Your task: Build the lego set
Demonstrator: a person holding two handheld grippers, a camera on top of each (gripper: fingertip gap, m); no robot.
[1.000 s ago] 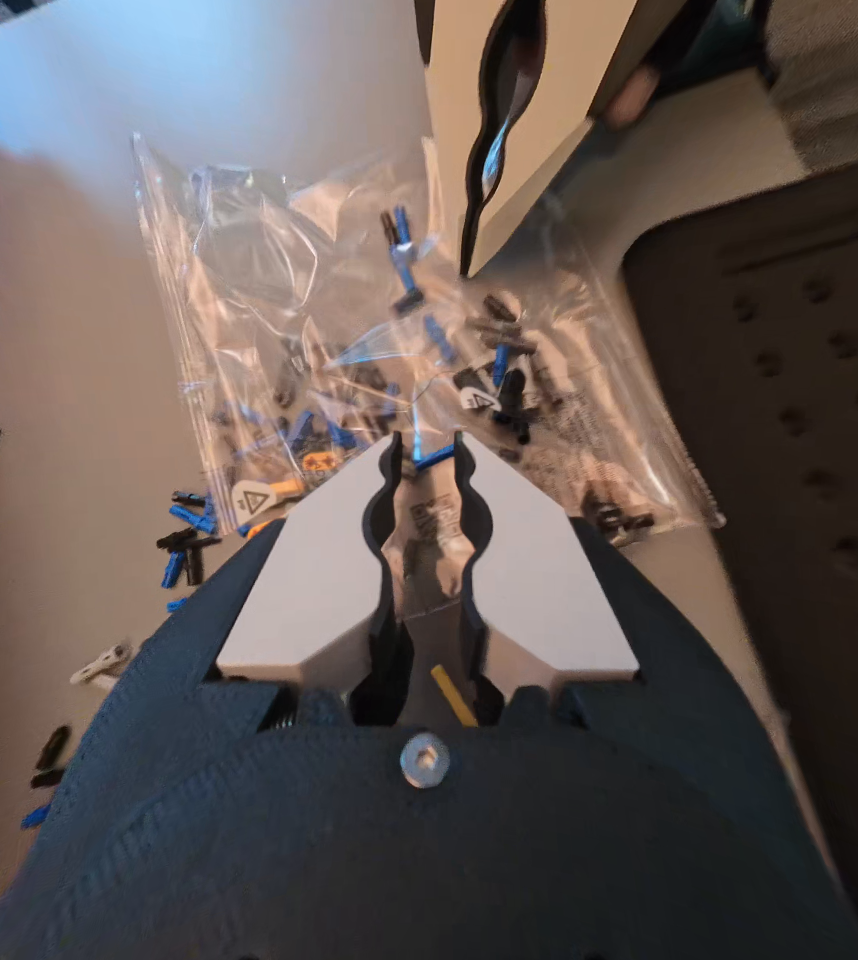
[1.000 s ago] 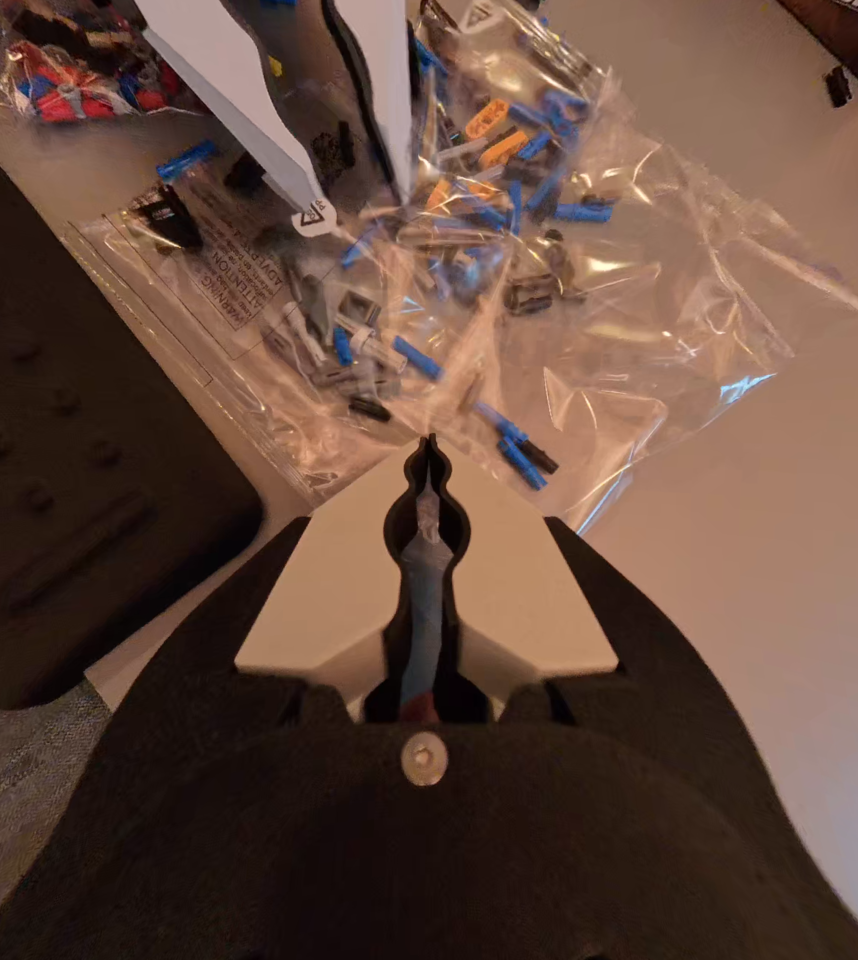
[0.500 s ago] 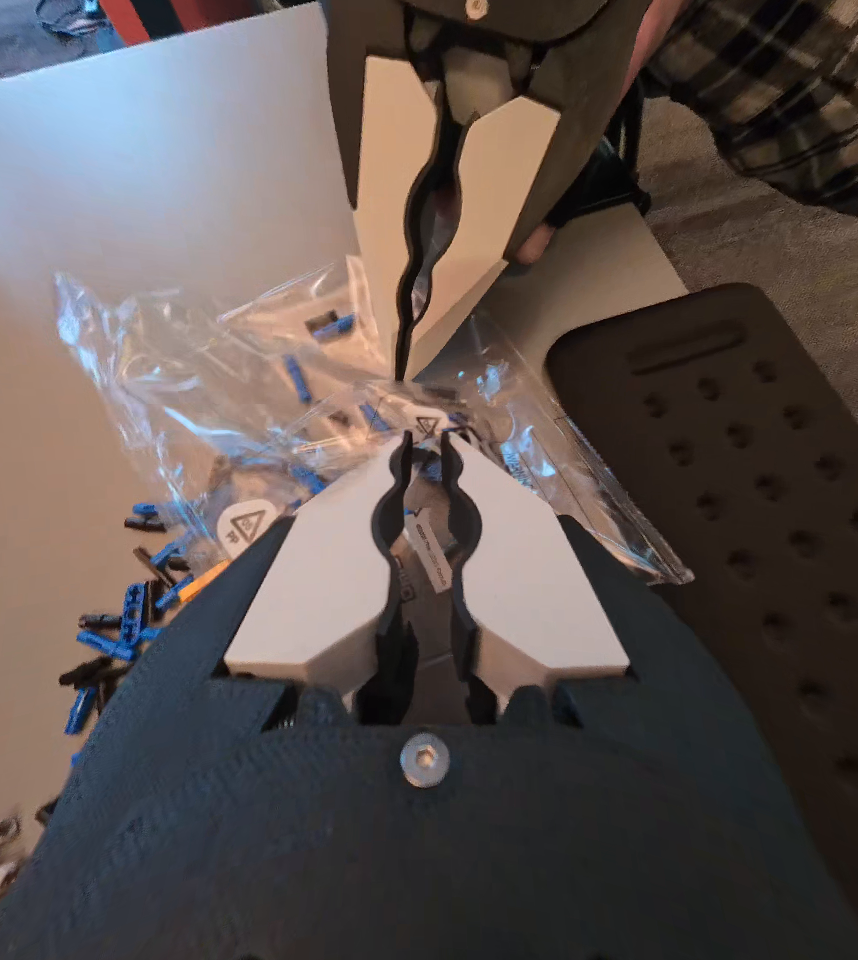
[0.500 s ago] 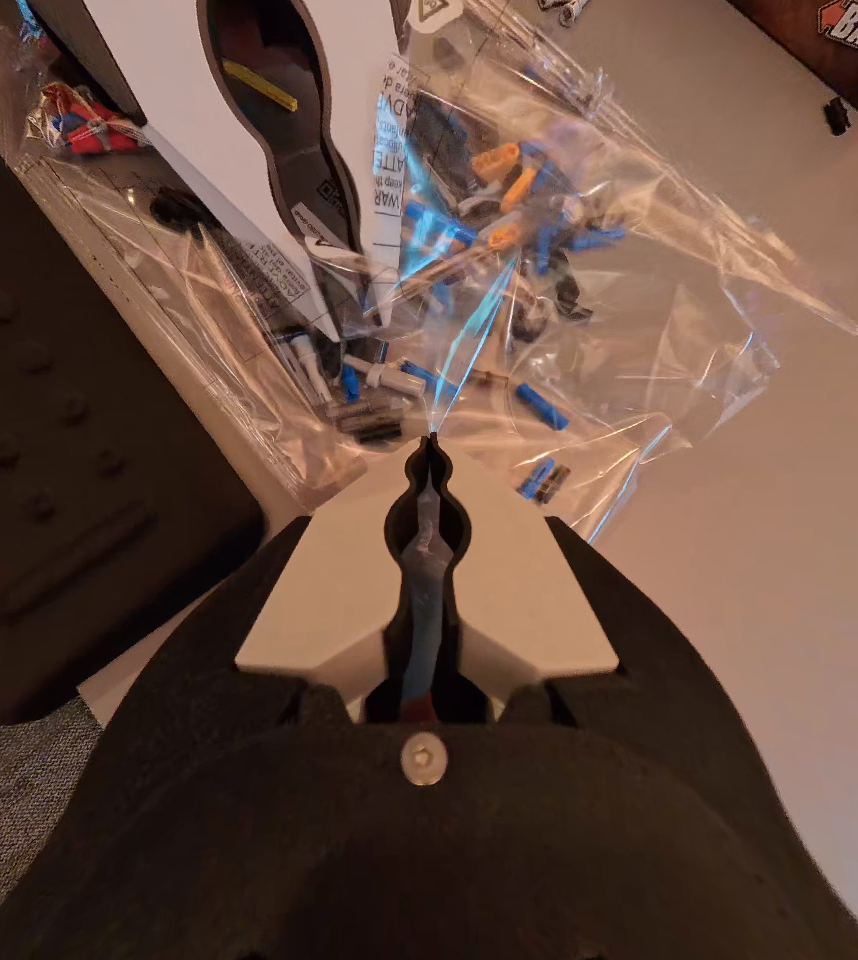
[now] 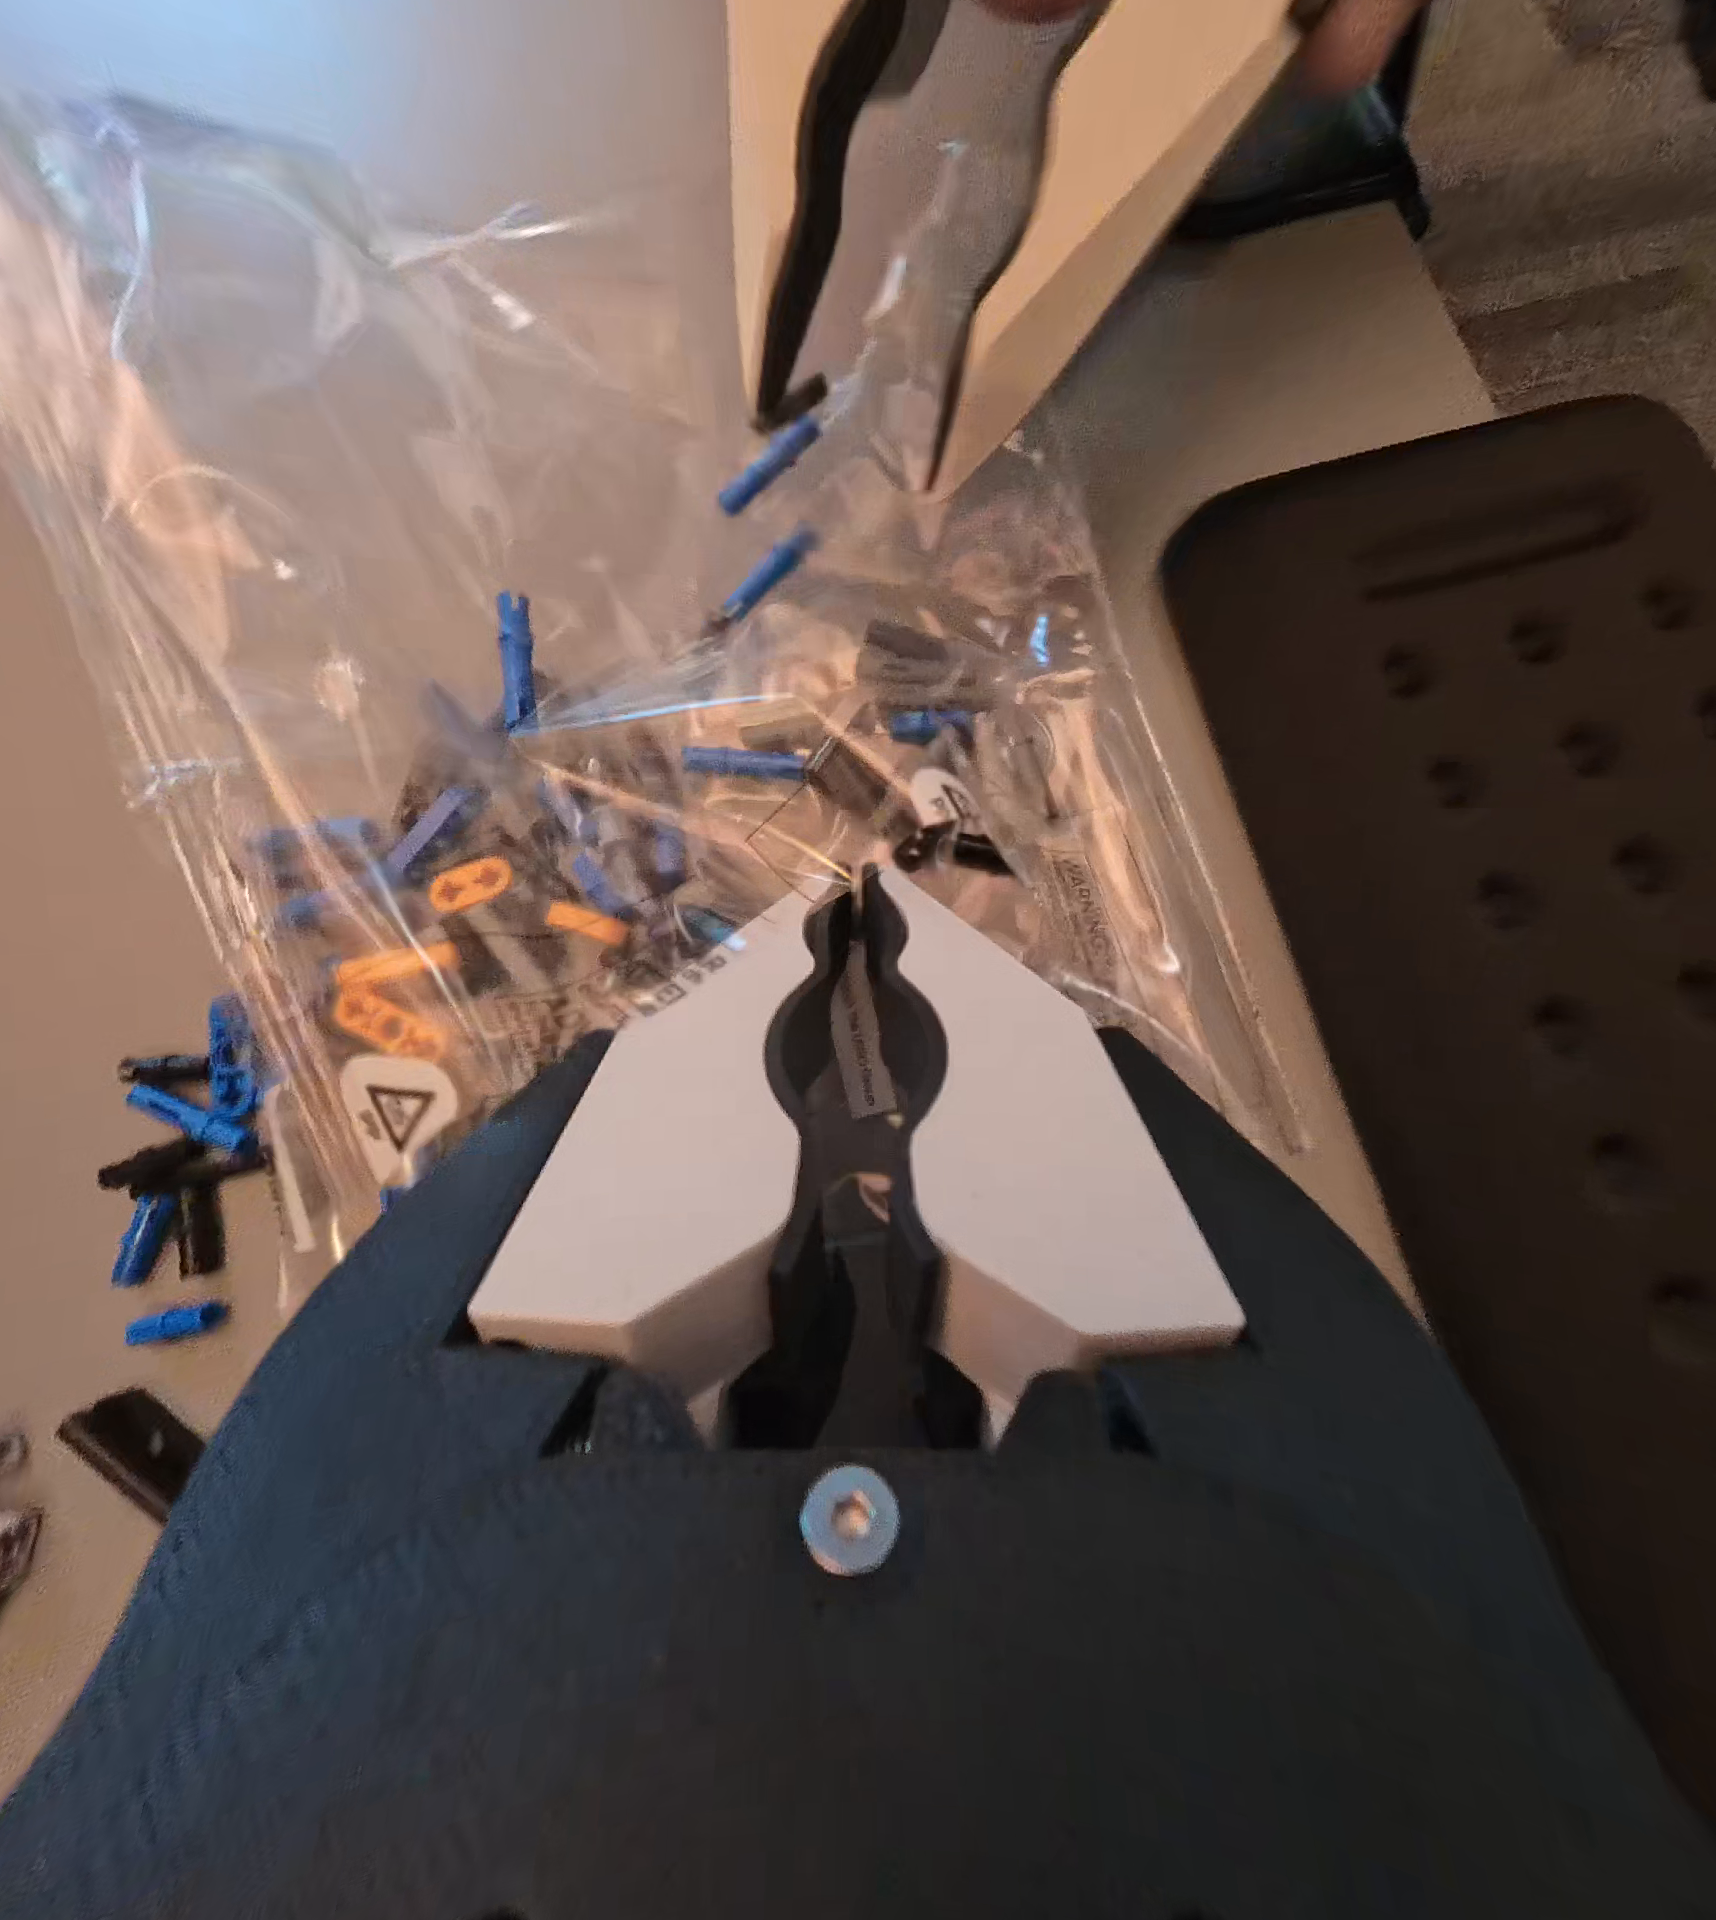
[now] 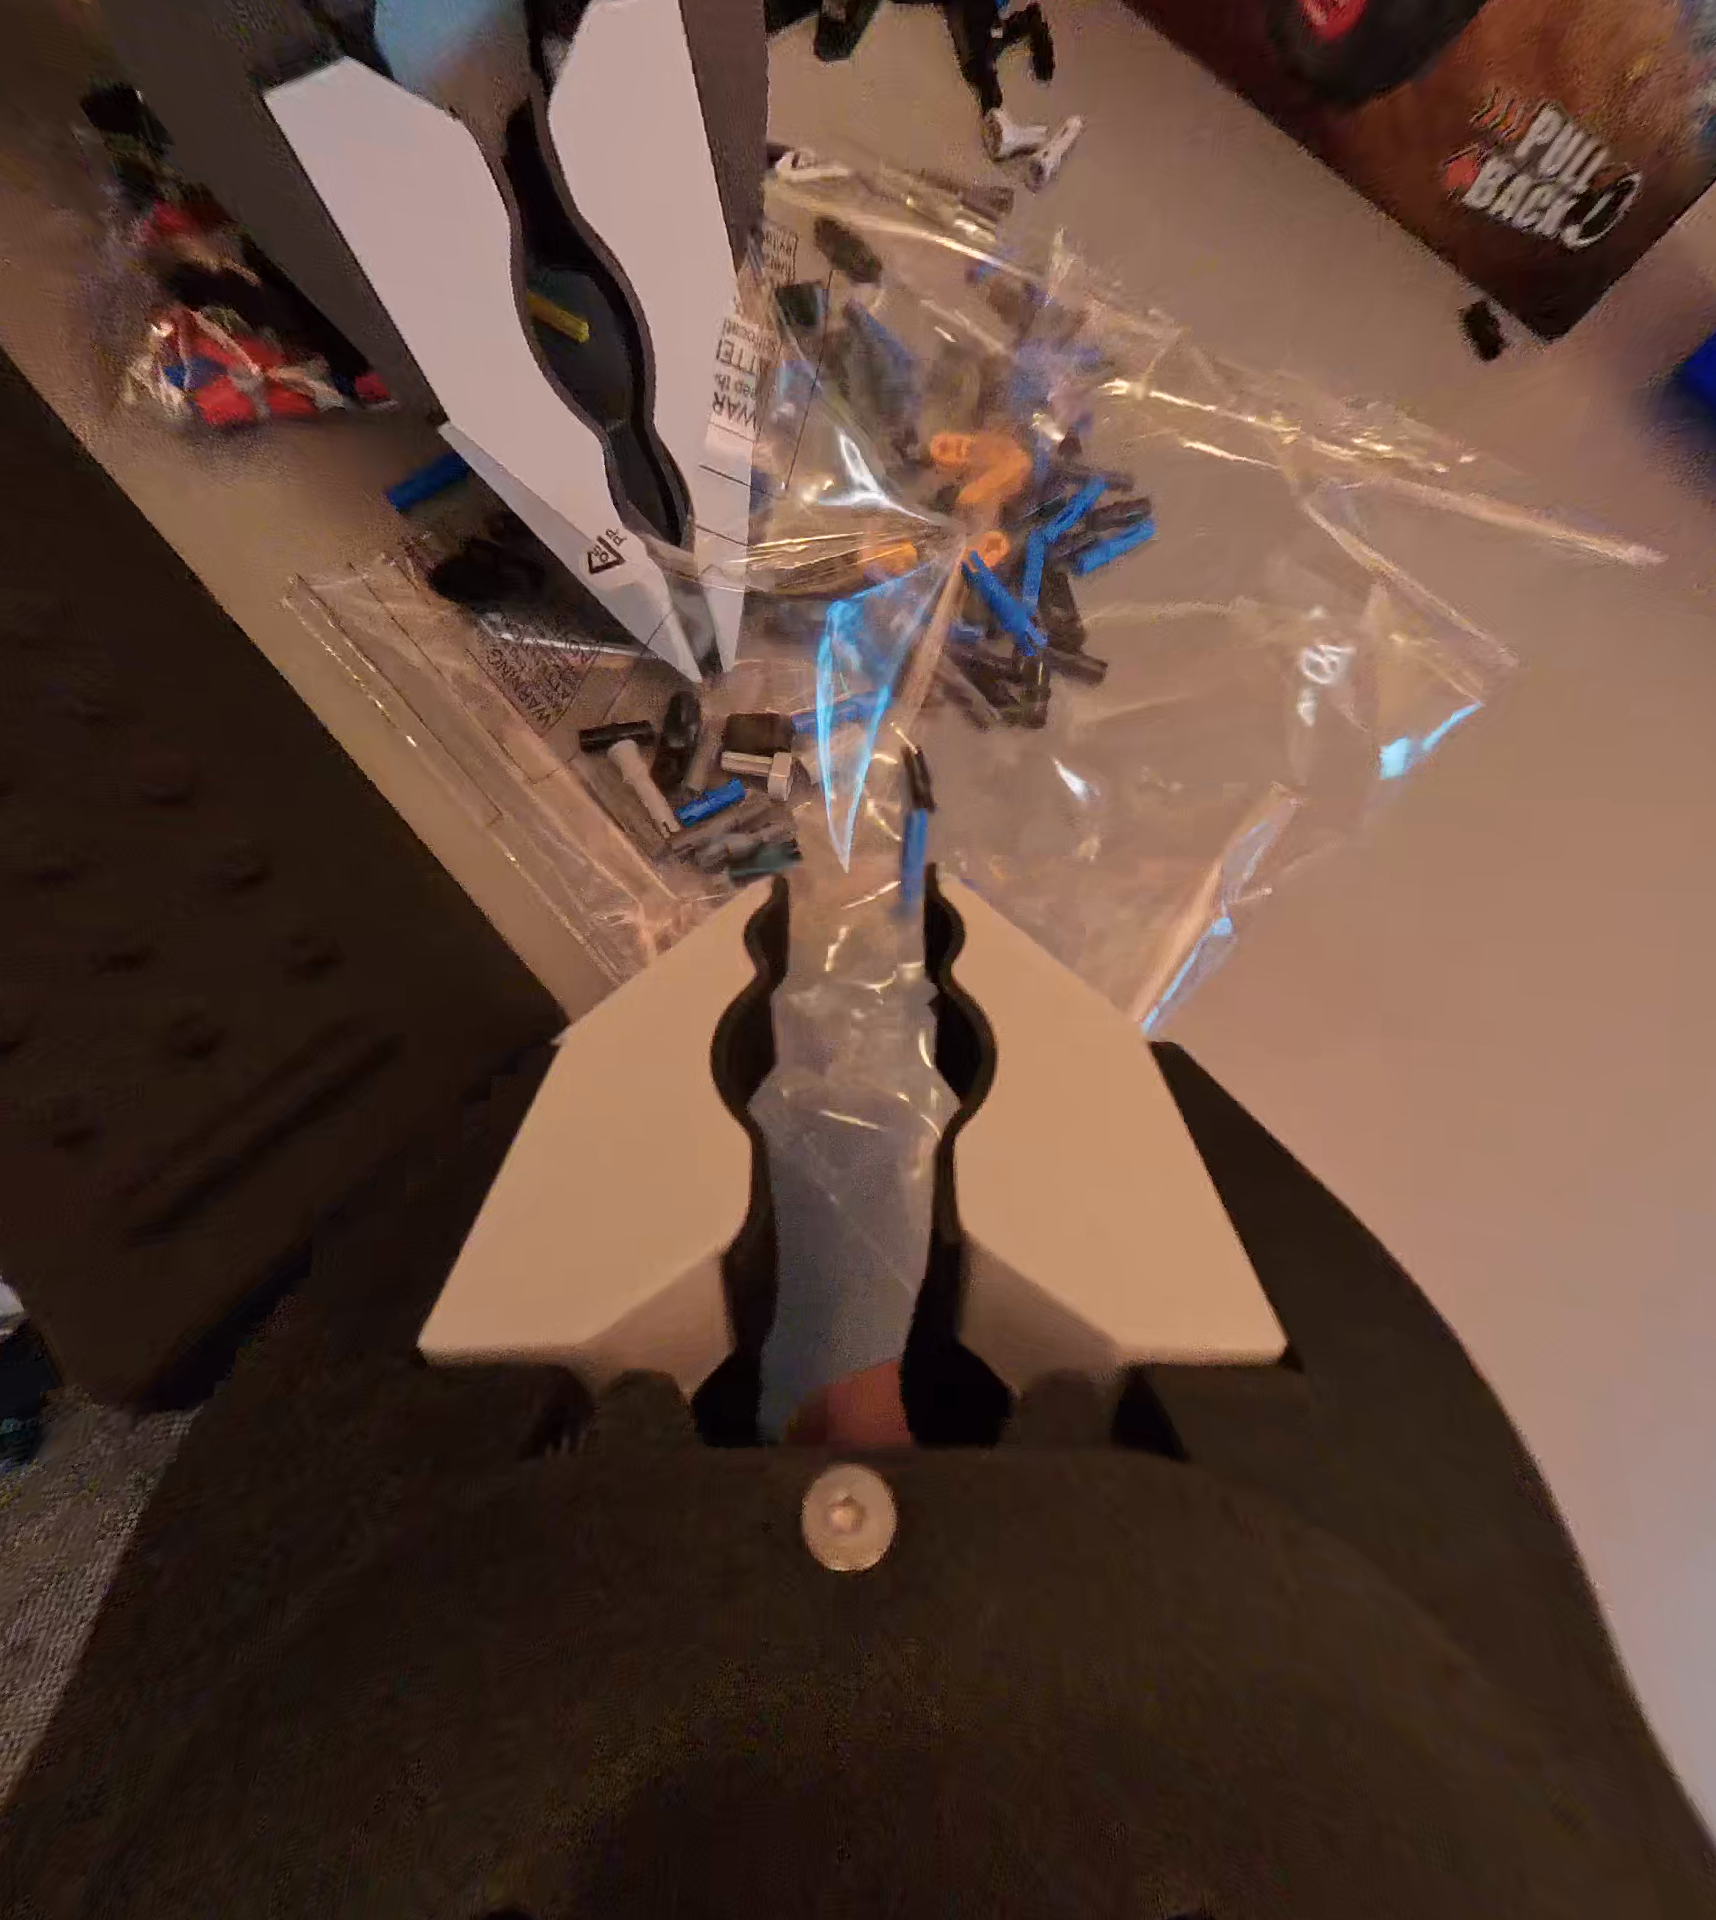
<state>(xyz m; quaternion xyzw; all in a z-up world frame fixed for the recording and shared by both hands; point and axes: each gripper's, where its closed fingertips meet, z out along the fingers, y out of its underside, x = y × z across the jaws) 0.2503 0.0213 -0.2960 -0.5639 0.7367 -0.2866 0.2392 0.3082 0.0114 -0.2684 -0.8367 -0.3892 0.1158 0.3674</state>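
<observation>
Pinching the clear bag (image 5: 625, 644) at its near edge, the left gripper (image 5: 862, 883) is clamped tight on the film. The right gripper (image 6: 854, 894) stands parted with film lying loose between its fingers. Lift slowly so the small pieces (image 5: 480, 894) slide onto the table (image 6: 1456, 987), not off it.

L gripper (image 5: 864, 883) has its jaws pinched together on the edge of the clear bag (image 5: 542, 665), tips low and angled down. R gripper (image 6: 854, 894) sits opposite across the bag, jaws parted, film lying loose between its fingers (image 6: 1062, 1039), tips just above the bag
</observation>
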